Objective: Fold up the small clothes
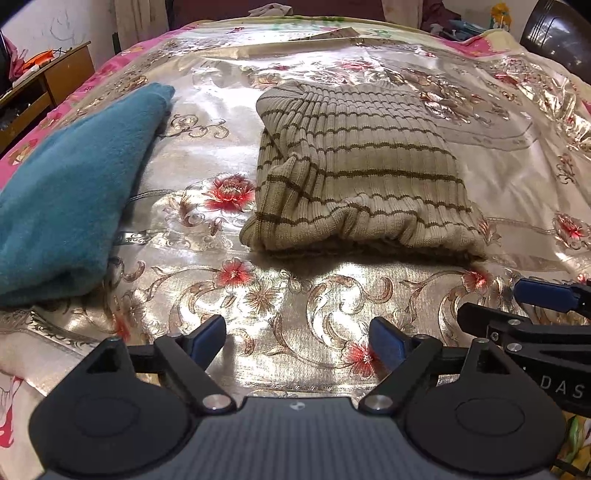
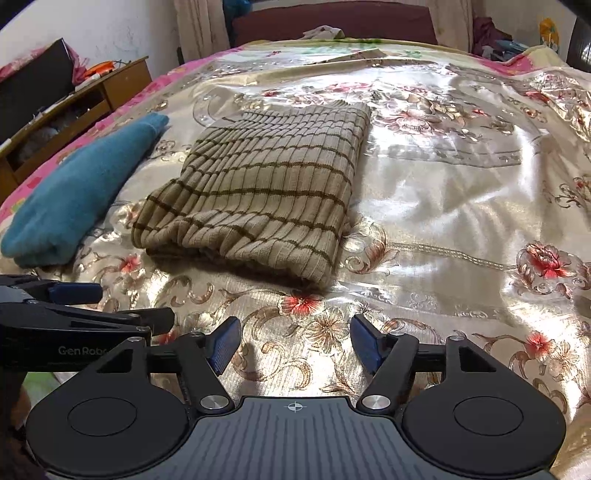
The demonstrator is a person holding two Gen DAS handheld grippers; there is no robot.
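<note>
A folded beige knit sweater with thin brown stripes (image 1: 354,173) (image 2: 266,192) lies on a shiny floral bedspread (image 1: 258,295) (image 2: 461,206). To its left rests a folded teal garment (image 1: 70,195) (image 2: 81,188). My left gripper (image 1: 297,338) hovers over the bedspread just short of the sweater's near edge, jaws open and nothing between them. My right gripper (image 2: 295,341) also stands open and empty, in front of the sweater's near right corner. The right gripper's fingers (image 1: 543,295) show at the left wrist view's right edge, and the left gripper's fingers (image 2: 74,291) at the right wrist view's left edge.
A wooden cabinet with open shelves (image 2: 74,107) (image 1: 48,81) stands left of the bed. A dark headboard (image 2: 332,22) and scattered clothes sit at the far end. A dark chair (image 1: 557,33) is at the back right. Wide bedspread stretches right of the sweater.
</note>
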